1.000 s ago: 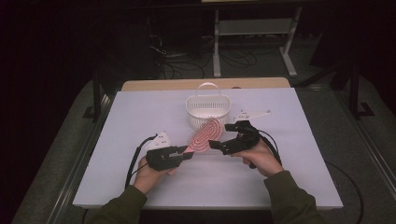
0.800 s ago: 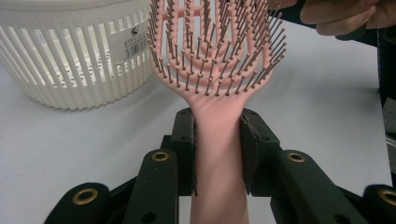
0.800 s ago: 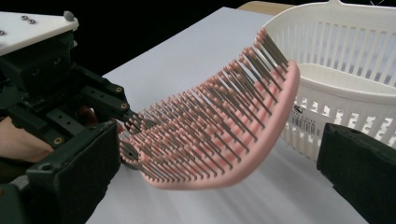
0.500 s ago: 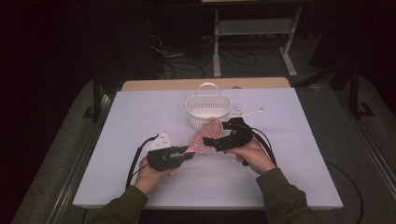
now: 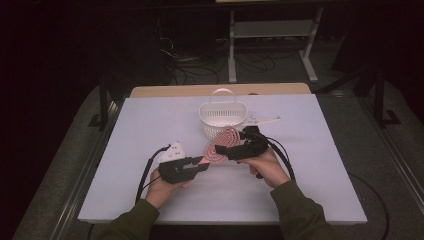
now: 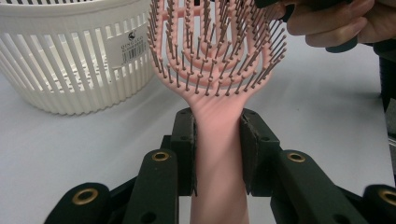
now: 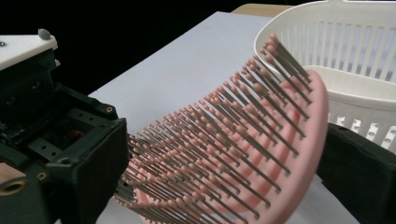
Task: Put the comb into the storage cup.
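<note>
High view: the left gripper (image 5: 200,166) has the pink brush (image 5: 221,145) by its handle, head angled up toward the white basket (image 5: 223,116) on the table (image 5: 150,125). The right gripper (image 5: 222,149) reaches in at the head. Looks like a hand-over, so the brush can go into the basket from the right side.

Left gripper view: both pads are pressed onto the brush (image 6: 217,116) handle just below the head, pinching it firmly and holding it steady for the other hand. The basket (image 6: 70,60) sits just behind.

Right gripper view: the jaws stand one on each side of the brush (image 7: 243,154) head, bristles facing the left one. They've just been closing in on it, but I can't tell if the pads are touching yet. The basket (image 7: 345,56) is right behind.
</note>
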Tool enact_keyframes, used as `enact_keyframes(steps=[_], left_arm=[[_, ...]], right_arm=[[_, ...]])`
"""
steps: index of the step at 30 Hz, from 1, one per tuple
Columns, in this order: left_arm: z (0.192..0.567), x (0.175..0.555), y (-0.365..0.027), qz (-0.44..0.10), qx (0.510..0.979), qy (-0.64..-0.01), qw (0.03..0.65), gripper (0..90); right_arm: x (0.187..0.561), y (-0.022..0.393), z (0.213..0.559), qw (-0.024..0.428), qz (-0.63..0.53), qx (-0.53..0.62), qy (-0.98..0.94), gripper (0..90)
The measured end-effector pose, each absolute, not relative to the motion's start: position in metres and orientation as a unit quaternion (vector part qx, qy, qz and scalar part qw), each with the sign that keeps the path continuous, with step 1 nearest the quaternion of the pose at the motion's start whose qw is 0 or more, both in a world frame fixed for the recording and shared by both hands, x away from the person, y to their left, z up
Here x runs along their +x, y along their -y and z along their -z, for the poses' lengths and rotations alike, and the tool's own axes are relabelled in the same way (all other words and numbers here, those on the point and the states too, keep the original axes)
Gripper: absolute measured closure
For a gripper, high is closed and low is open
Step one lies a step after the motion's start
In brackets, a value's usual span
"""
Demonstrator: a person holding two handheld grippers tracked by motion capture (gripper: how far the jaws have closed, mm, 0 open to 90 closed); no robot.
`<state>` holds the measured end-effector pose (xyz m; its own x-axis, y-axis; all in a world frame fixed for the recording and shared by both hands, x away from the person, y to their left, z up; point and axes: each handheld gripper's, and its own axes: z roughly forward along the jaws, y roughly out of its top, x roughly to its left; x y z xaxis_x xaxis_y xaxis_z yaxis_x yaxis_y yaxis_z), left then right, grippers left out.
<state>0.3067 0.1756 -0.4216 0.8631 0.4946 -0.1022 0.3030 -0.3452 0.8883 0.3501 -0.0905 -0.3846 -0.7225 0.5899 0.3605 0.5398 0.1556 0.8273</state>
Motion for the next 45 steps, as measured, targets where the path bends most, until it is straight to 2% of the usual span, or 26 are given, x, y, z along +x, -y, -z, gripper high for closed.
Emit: enact_keyframes(steps=[11, 27, 45], left_arm=[[0.4219, 0.3052, -0.1741, -0.097, 0.814, -0.240, 0.519, 70.3], [0.4227, 0.3052, -0.1728, -0.103, 0.816, -0.239, 0.516, 70.3], [0.4240, 0.3053, -0.1720, -0.110, 0.820, -0.234, 0.510, 70.3]], right_arm=[[0.3495, 0.0932, 0.3854, 0.011, -0.544, 0.384, -0.746, 22.3], [0.3513, 0.0940, 0.3877, -0.014, -0.545, 0.386, -0.744, 37.7], [0.3516, 0.0951, 0.3878, -0.034, -0.550, 0.388, -0.739, 48.7]])
